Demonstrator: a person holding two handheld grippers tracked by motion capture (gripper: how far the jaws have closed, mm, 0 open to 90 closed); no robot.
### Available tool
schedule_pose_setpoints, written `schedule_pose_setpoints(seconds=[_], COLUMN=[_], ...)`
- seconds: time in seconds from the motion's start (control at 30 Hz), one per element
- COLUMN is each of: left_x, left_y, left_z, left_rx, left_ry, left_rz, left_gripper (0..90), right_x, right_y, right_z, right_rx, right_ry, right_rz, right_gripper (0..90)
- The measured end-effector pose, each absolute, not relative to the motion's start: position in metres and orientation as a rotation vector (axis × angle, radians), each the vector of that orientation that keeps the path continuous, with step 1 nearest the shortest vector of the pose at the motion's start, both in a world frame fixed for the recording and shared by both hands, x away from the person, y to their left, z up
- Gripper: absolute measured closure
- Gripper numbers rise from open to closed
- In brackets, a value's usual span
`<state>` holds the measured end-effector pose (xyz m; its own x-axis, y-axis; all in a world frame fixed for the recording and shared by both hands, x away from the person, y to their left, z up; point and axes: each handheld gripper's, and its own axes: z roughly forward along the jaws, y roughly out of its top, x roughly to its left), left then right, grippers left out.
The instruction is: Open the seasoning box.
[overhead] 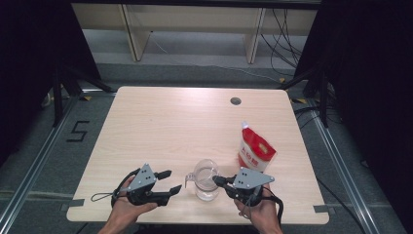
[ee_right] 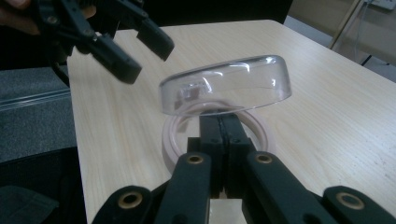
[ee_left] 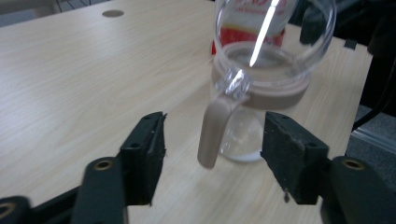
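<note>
- Clear glass jar [overhead: 206, 184] with a pinkish rim band stood on the wooden table [overhead: 160, 126] between the two grippers; its hinged clear lid [ee_right: 226, 88] was tipped up and open.
- Right gripper [overhead: 217, 181]: jaws pressed together at the jar's near rim, under the raised lid. Whether they pinched the rim, I could not tell.
- Left gripper [overhead: 168, 181]: jaws wide, holding nothing. The jar's latch tab [ee_left: 214, 133] hung in line with the gap but beyond the fingertips, untouched.
- Step judged: lid opened, jar steadied, left gripper just clear of the latch.
- Next move probably calls for the red-and-white refill pouch [overhead: 255, 148], which stood beyond the right fingers, near the jar.
- Room: front table edge lay close behind both hands; open tabletop stretched ahead of the fingertips and to the left.
</note>
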<state>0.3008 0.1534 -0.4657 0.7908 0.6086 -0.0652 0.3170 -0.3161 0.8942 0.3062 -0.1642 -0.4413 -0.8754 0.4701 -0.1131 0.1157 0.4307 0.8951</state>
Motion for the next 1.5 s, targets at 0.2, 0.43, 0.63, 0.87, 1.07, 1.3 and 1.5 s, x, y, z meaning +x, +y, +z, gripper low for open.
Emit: schedule_pose_setpoints(seconds=[0.2,0.43,0.63,0.87,1.07,1.3,1.5], left_x=[0.288,0.288,0.287,0.287,0.289,0.288,0.287], left_y=[0.154,0.164,0.166,0.166,0.169,0.166,0.164], left_z=[-0.479,-0.491,-0.493,-0.494,-0.495,-0.497,-0.497], left_rx=[1.991,2.003,1.951,1.988,1.975,1.962,1.961], left_ry=[0.685,0.731,0.777,0.749,0.770,0.786,0.786], left_rz=[0.306,0.333,0.293,0.329,0.344,0.328,0.324], left_gripper=[22.4,16.1,15.9,15.9,15.9,15.9,16.0], right_x=[0.303,0.302,0.301,0.302,0.302,0.302,0.302], right_y=[-0.154,-0.147,-0.142,-0.137,-0.131,-0.123,-0.118], right_z=[-0.441,-0.440,-0.438,-0.438,-0.435,-0.435,-0.435], right_rx=[0.496,0.451,0.437,0.411,0.395,0.384,0.385], right_ry=[2.334,2.341,2.337,2.334,2.334,2.339,2.355], right_rz=[1.410,1.410,1.412,1.415,1.421,1.429,1.429], right_gripper=[90.0,89.9,89.4,89.4,89.1,88.6,87.4])
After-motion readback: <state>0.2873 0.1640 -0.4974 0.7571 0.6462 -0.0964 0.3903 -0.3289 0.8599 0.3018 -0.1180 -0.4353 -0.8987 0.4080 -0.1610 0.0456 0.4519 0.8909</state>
